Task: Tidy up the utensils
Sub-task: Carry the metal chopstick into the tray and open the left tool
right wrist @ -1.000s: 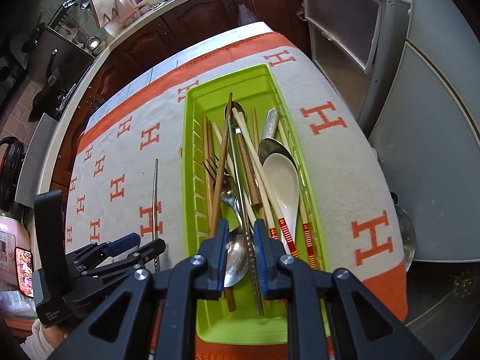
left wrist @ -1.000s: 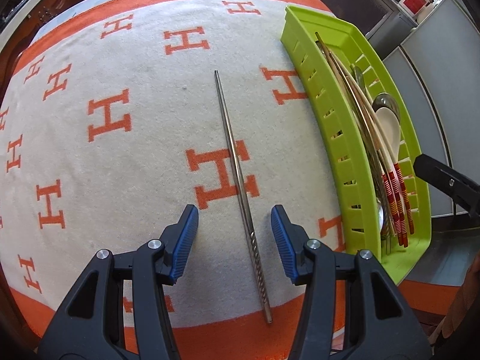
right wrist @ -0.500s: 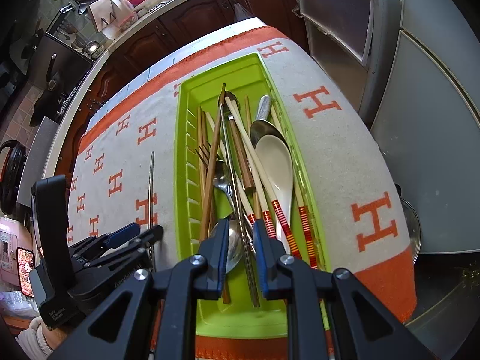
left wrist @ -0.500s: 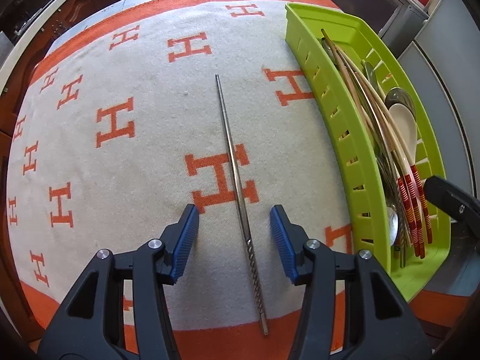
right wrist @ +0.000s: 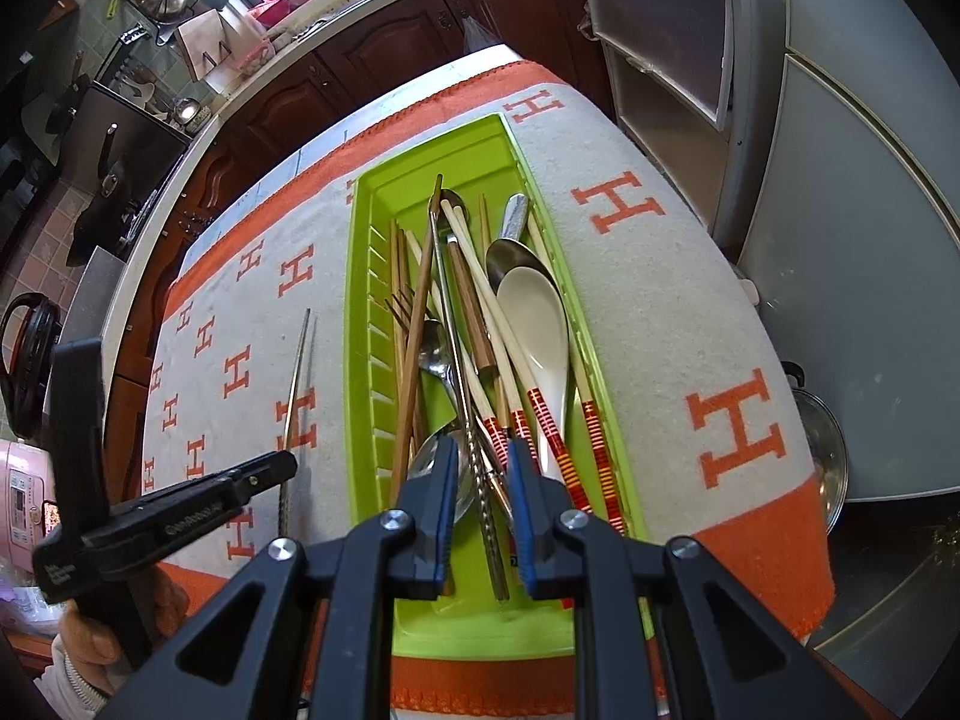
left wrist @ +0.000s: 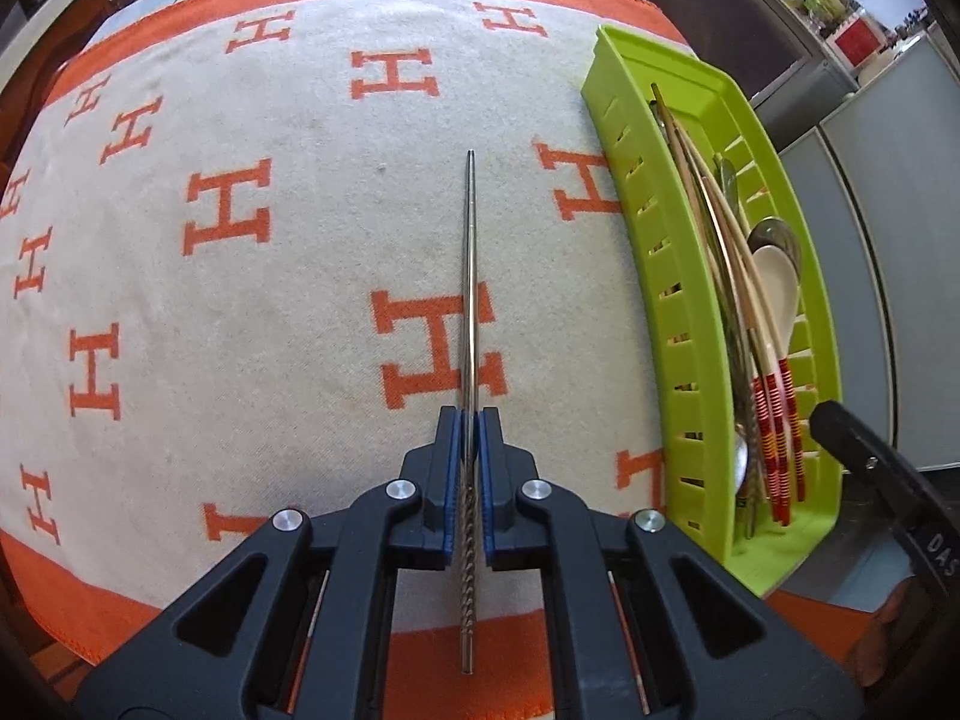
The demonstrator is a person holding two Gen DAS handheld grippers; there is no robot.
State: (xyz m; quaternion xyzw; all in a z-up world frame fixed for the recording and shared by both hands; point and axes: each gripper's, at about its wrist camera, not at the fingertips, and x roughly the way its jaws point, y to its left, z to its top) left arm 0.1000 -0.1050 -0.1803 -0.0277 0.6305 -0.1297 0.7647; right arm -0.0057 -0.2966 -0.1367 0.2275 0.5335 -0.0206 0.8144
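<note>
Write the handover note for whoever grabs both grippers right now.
Left gripper: shut on the metal chopstick lying on the H-patterned cloth, beside the green tray.
Right gripper: open, its fingers either side of a second metal chopstick in the tray, not clamped.
Done: one metal chopstick out on the cloth.
Left: its mate, wooden and red-banded chopsticks, spoons and fork are in one mixed heap in the tray.

Both tongs are black plastic frames with triangular cut-outs, silver screws and blue pads: left tongs (left wrist: 471, 420), right tongs (right wrist: 480, 450). White lettering marks their sides.
</note>
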